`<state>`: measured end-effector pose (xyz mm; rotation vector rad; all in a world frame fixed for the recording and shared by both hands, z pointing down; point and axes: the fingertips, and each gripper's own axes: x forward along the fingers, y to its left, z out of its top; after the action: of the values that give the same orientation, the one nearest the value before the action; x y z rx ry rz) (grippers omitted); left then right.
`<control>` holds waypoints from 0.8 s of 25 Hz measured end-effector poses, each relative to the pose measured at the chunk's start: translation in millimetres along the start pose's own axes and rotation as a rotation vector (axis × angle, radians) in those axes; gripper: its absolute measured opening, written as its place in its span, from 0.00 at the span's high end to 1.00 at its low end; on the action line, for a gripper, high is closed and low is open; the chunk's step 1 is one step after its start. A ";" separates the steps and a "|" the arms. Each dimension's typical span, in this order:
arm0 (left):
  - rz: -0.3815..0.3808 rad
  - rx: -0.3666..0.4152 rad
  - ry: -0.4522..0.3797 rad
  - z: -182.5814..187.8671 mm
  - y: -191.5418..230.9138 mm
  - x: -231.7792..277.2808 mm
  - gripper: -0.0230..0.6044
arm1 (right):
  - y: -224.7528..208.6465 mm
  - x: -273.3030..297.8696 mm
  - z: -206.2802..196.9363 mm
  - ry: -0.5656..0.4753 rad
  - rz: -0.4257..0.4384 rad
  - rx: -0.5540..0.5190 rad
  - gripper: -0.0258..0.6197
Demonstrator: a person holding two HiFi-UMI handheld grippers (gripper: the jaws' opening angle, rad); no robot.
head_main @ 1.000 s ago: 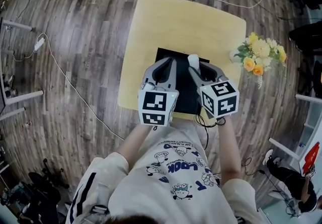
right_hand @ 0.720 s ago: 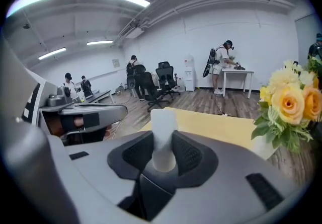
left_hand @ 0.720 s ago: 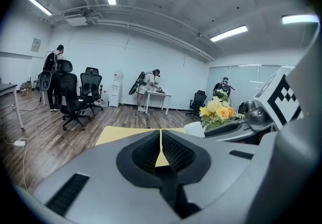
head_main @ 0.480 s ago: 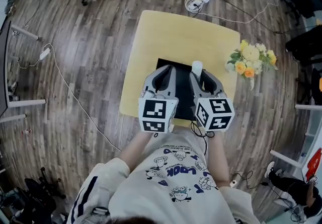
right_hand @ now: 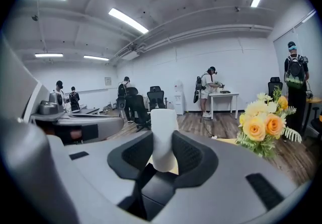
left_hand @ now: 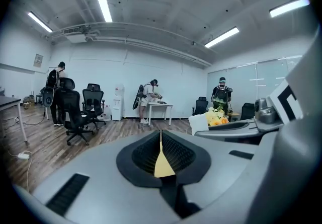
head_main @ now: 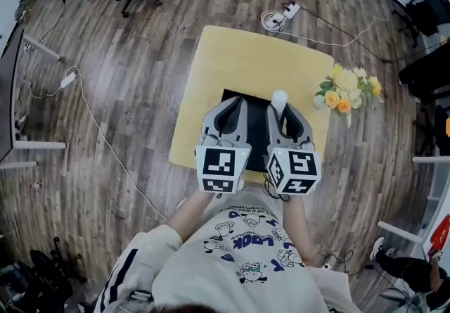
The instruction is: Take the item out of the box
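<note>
On the left of the yellow table (head_main: 235, 58) the left gripper (left_hand: 161, 136) has its 2 jaws pressed together with nothing between them, only a thin sliver of tabletop showing through the gap. It hangs over the near-left part of the box and seems to be there as a spare hand, ready to steady the box if it shifts, not to lift anything. Between the 2 grippers lies the black box (head_main: 256, 125), open at the top and flat on the table near its front edge, within easy reach of the person. To its right the right gripper (right_hand: 162, 143) is clamped on the white item (right_hand: 163, 130), a smooth rounded piece standing upright, gripped by its lower half so that the top pokes up past the pads. From overhead the item shows above the box's far-right part. With the gripper pointing almost level at the room, it looks already lifted clear of the walls, though whether it has fully left the box I cannot tell. A bunch of flowers (head_main: 346, 88) sits at the table's right edge, well apart from the work.
</note>
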<state>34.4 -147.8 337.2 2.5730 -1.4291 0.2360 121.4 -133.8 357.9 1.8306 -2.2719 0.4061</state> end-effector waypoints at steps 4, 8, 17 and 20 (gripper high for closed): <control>0.002 0.004 -0.020 5.2 -2.0 -6.7 0.93 | 3.7 -9.0 12.9 -0.060 -0.009 -0.012 0.74; 0.006 0.027 -0.036 6.9 -6.2 -11.9 0.93 | 9.9 -15.5 17.1 -0.090 -0.002 -0.028 0.74; 0.015 0.043 -0.053 12.9 -9.3 -18.7 0.93 | 10.3 -23.3 22.3 -0.119 -0.023 -0.014 0.74; 0.018 0.046 -0.057 13.8 -10.0 -19.1 0.93 | 9.8 -24.3 22.2 -0.126 -0.022 -0.013 0.74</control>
<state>33.5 -130.2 318.5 2.6245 -1.4841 0.2011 117.4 -116.8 328.2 1.9237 -2.3266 0.2797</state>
